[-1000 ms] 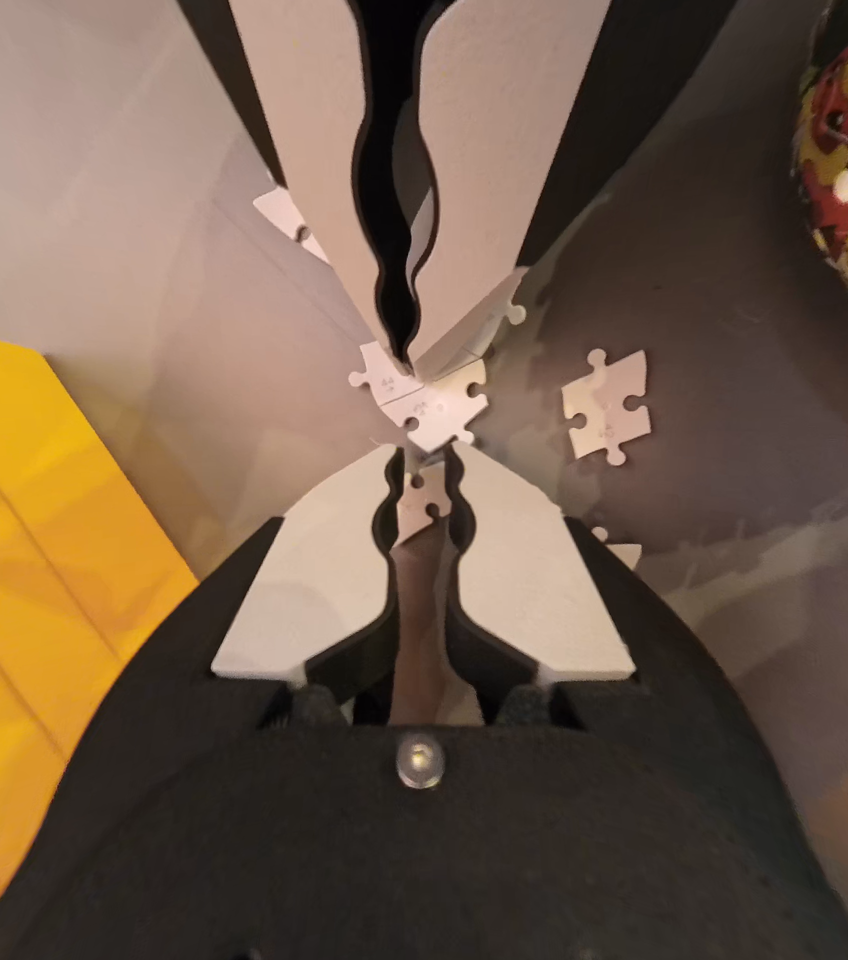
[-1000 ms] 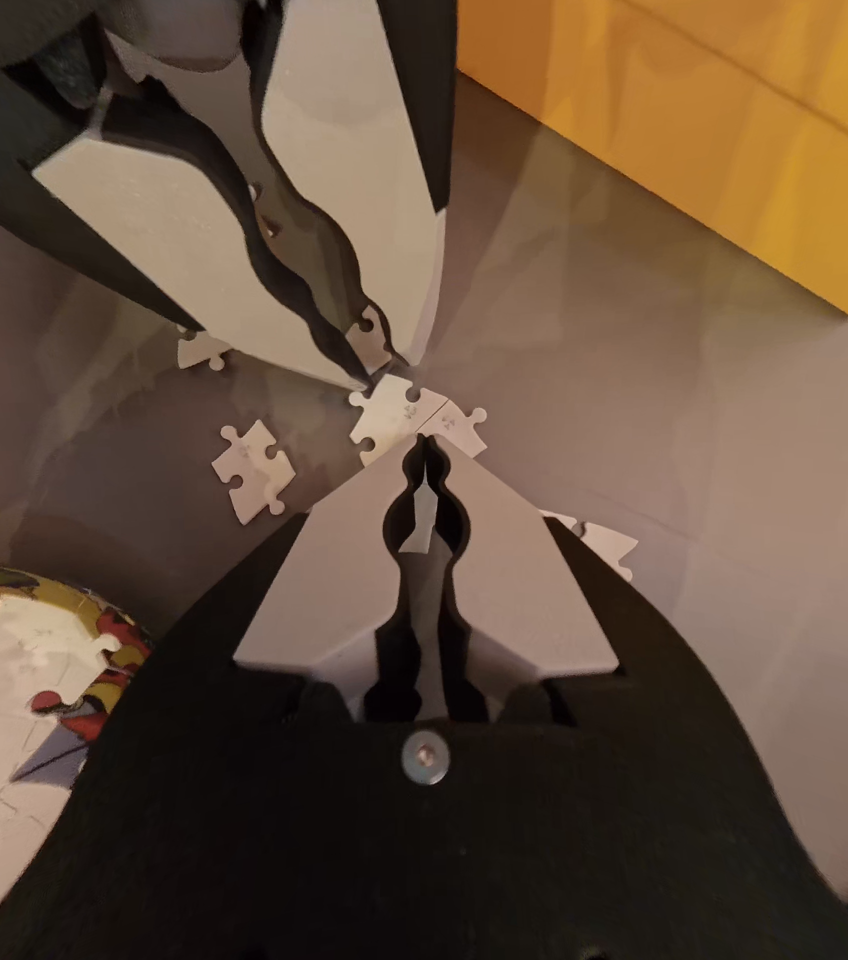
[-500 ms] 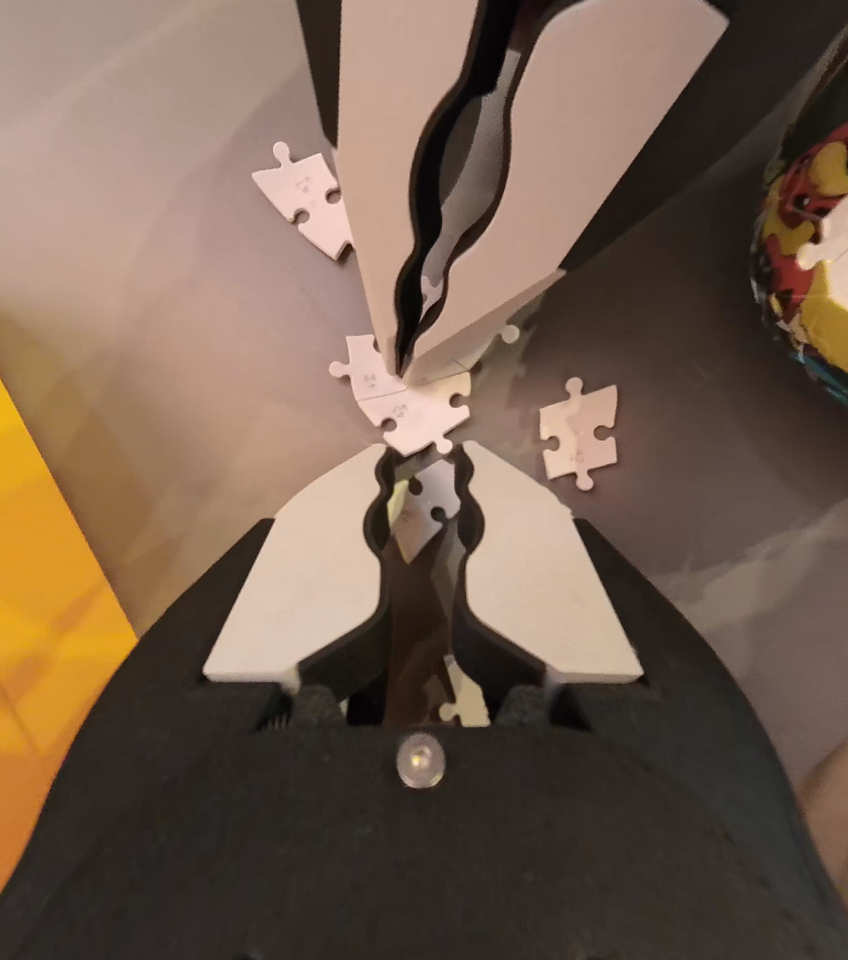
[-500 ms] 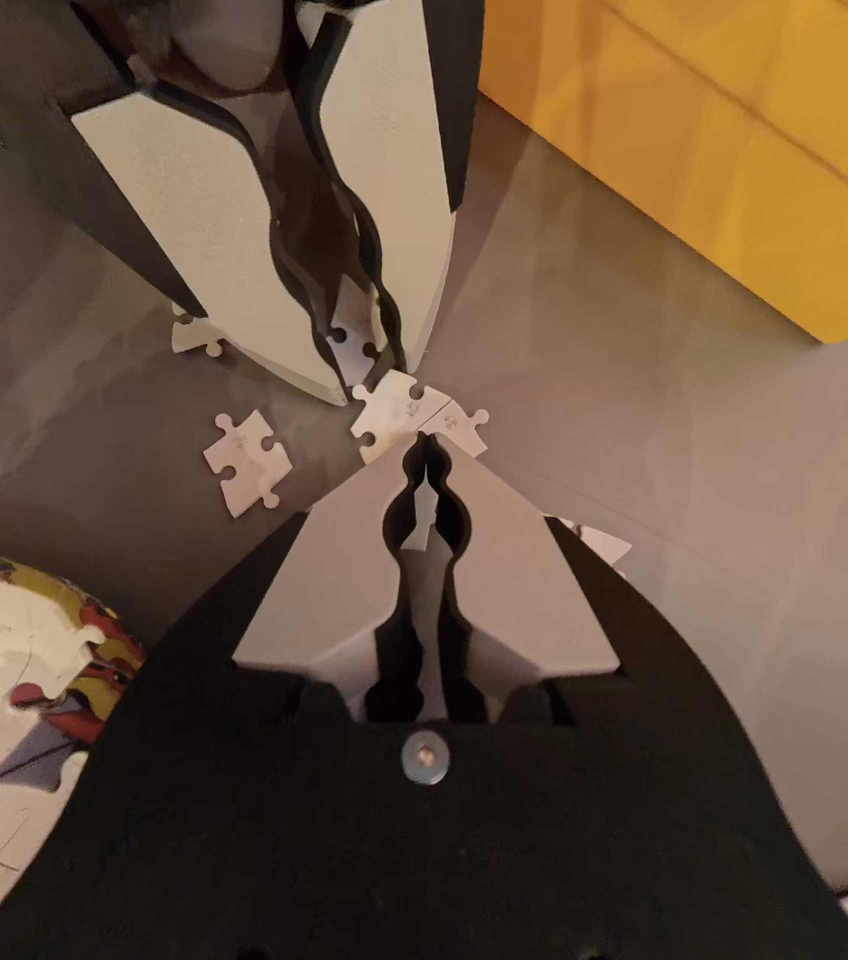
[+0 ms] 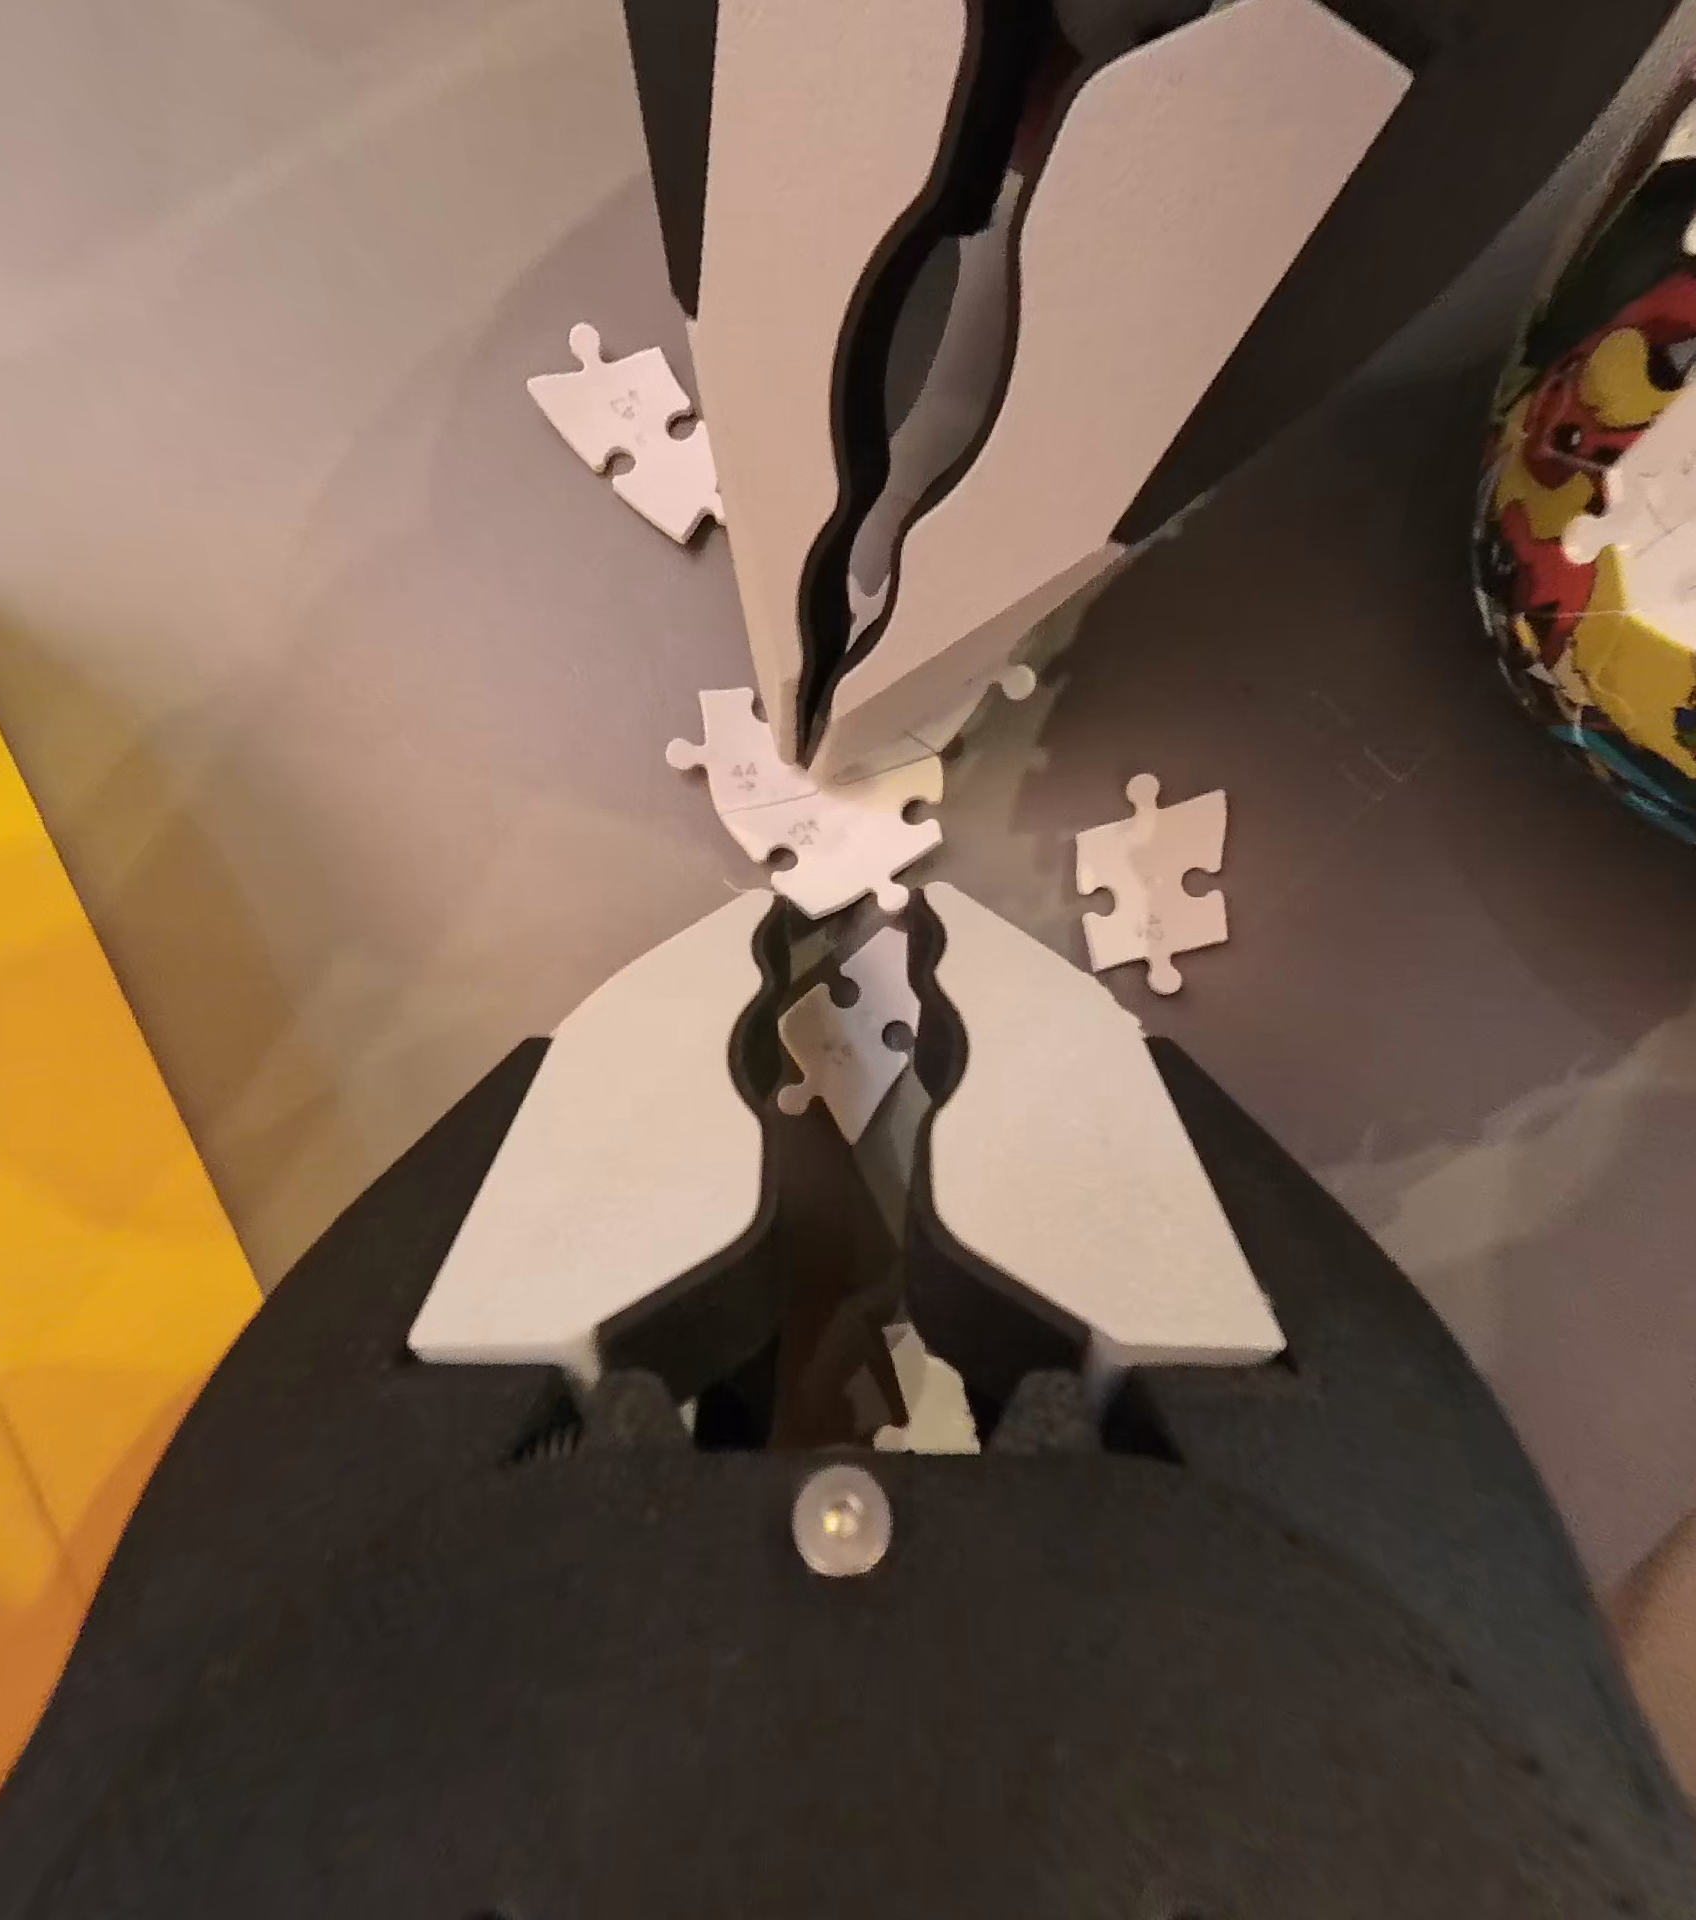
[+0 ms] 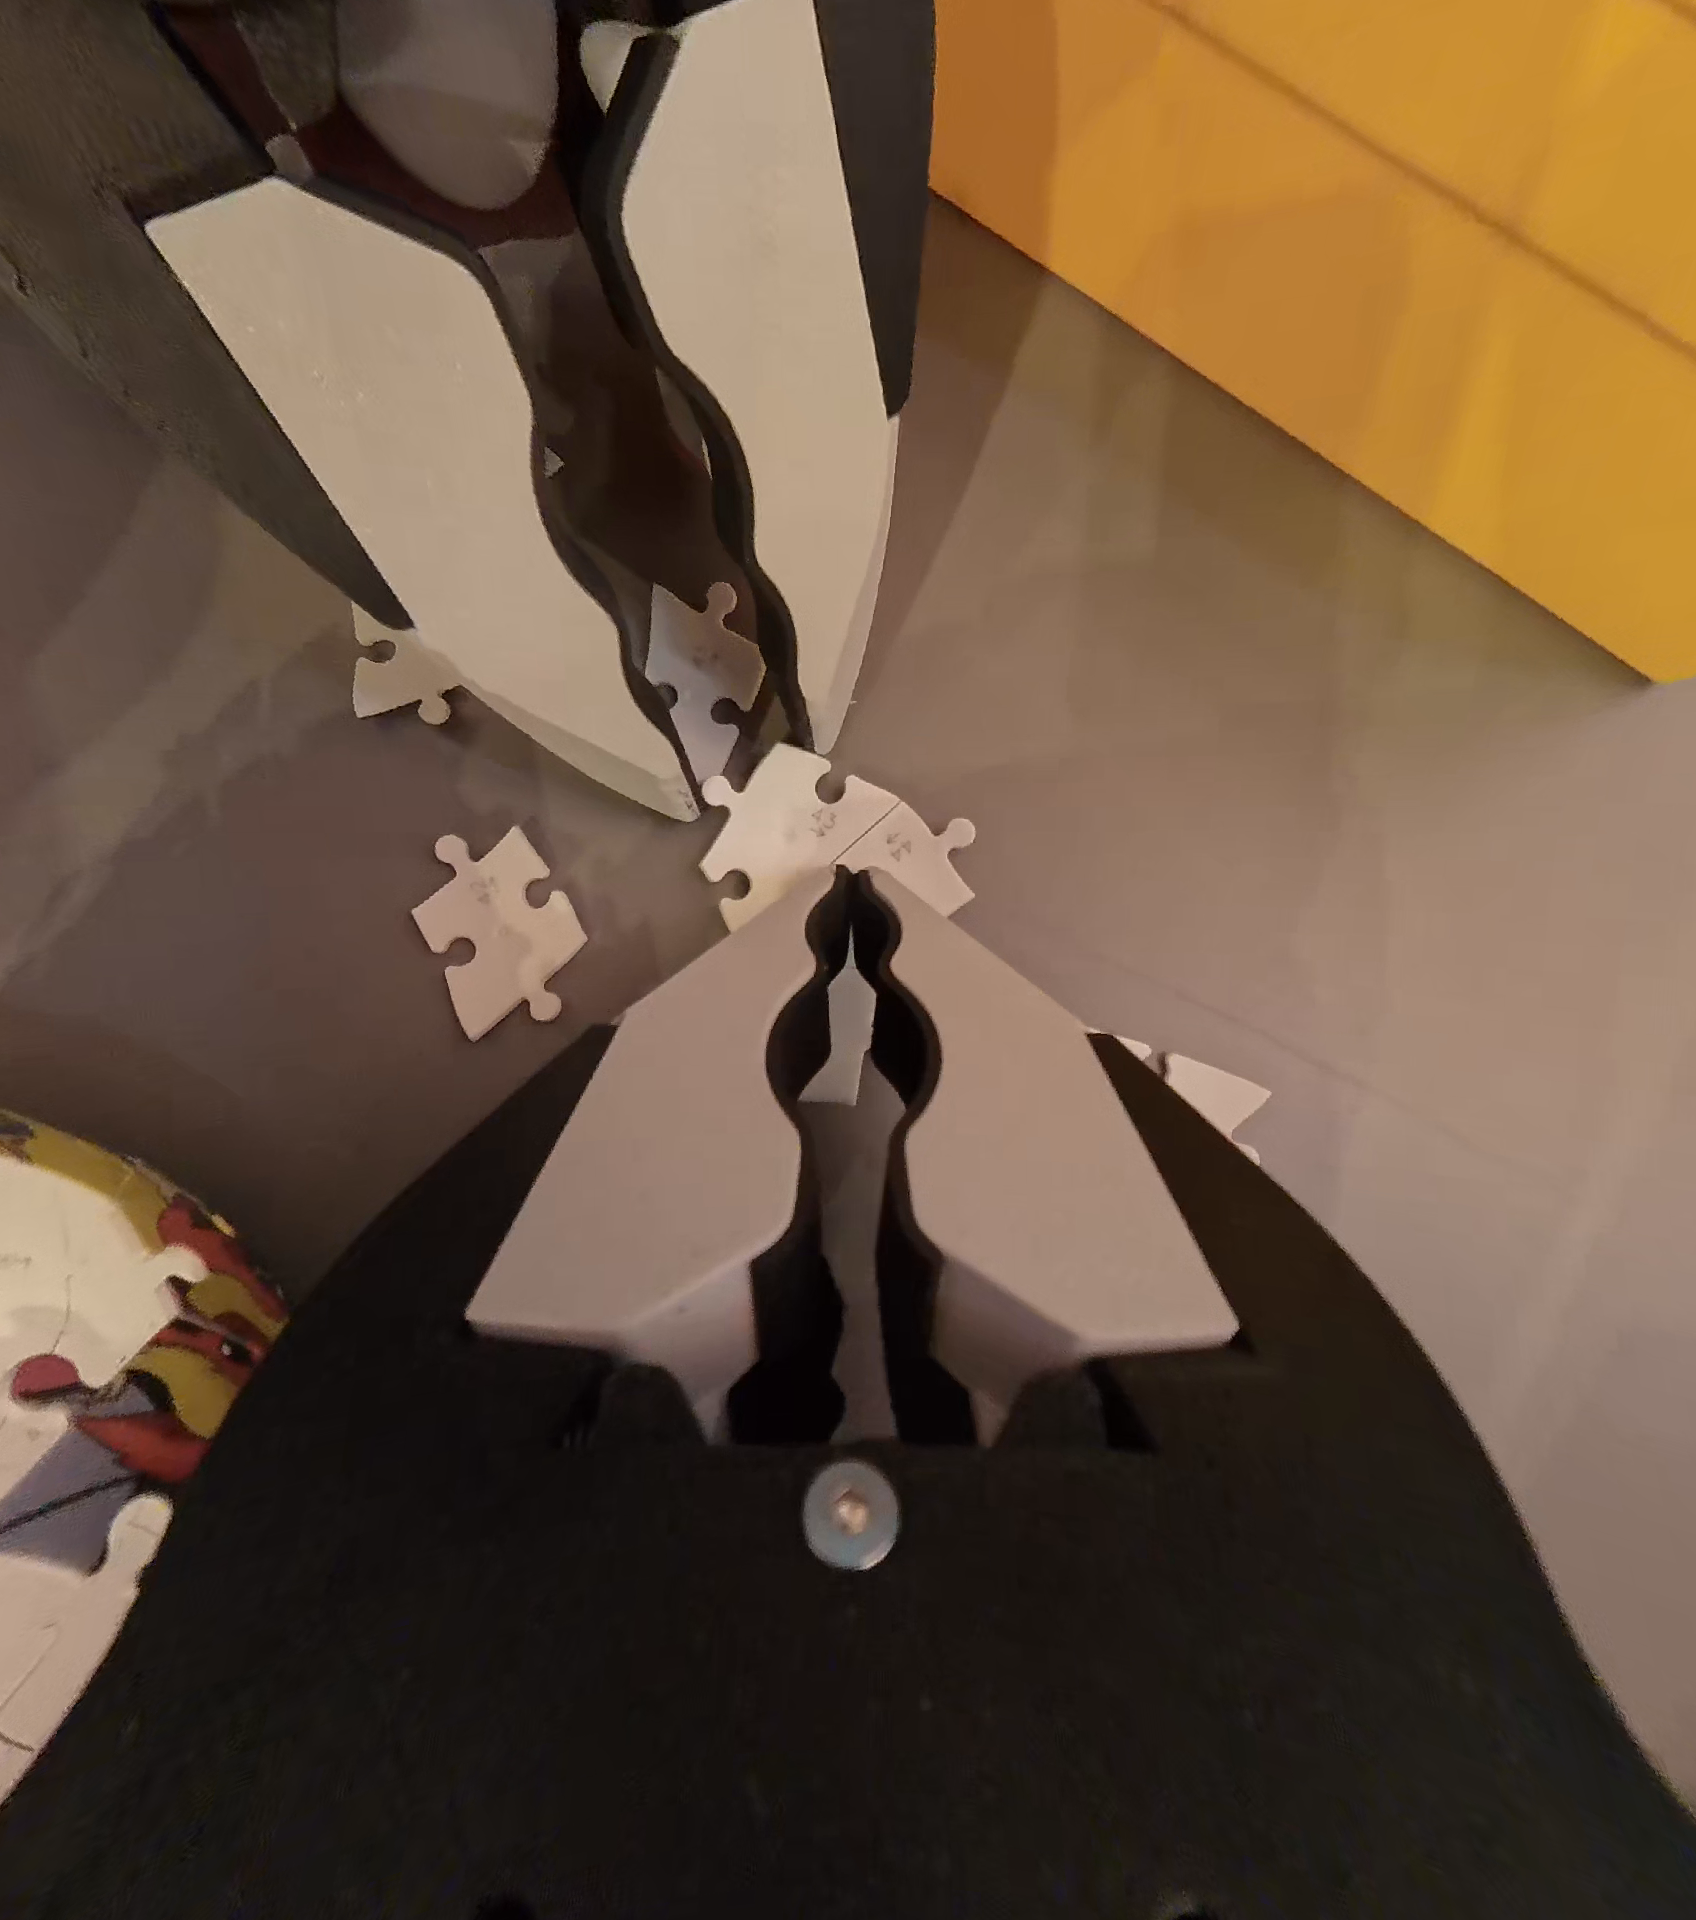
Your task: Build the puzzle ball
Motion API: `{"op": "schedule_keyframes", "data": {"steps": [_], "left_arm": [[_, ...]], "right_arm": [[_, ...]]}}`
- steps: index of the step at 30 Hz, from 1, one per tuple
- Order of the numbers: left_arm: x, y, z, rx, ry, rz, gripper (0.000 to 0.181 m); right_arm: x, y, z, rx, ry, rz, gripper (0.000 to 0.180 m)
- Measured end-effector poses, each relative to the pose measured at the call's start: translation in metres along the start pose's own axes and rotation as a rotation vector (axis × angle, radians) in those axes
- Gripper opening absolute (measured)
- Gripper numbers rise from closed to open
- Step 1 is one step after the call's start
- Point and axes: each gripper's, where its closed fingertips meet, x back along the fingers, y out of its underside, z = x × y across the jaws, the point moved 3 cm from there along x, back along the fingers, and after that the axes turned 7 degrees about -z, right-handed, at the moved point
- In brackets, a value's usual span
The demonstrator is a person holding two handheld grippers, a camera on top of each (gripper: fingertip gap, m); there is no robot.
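- Facing each other tip to tip over the grey counter [image 5: 200, 416], the left gripper [image 5: 849, 909] and the right gripper [image 6: 852, 883] nearly meet.
- The right jaws are pressed together on the far edge of a joined pair of pieces [image 5: 823, 821], which sticks out from their tips towards the left jaws, white backs up.
- The left jaws are almost closed, and a single piece [image 5: 859, 1039] sits in the gap just behind their tips, apparently pinched by its edges. It also lies flat, back side up.
- The relation that matters is that the single piece lies just short of the pair's near edge and roughly in line with it. The gap looks small, so a short push straight ahead along the left jaws should bring tab and socket together. I cannot tell whether they line up.
- The half-built ball [image 5: 1654, 520] sits well off to the right of the left jaws, apart from both grippers.
- A loose piece [image 5: 1150, 883] lies on the counter just right of the left jaw tips.
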Motion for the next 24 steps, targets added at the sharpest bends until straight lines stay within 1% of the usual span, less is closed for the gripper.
{"op": "schedule_keyframes", "data": {"steps": [5,10,14,17,24], "left_arm": [[0.0,0.0,0.0,0.0,-0.003,0.005,0.021],[0.006,0.0,-0.001,0.013,-0.012,0.007,0.027],[0.012,0.009,0.003,0.009,-0.032,-0.021,0.033],[0.013,0.022,0.004,-0.015,-0.08,-0.069,0.038],[0.014,0.028,0.006,-0.029,-0.103,-0.08,0.037]], "right_arm": [[0.0,0.0,0.0,-0.008,-0.004,0.001,0.0],[0.0,-0.001,0.001,-0.015,-0.003,0.003,0.0],[0.0,-0.001,0.001,-0.016,0.0,0.002,0.0],[0.0,-0.001,0.002,-0.02,-0.003,0.004,0.0],[0.0,-0.001,0.002,-0.029,-0.006,0.006,0.0]]}}
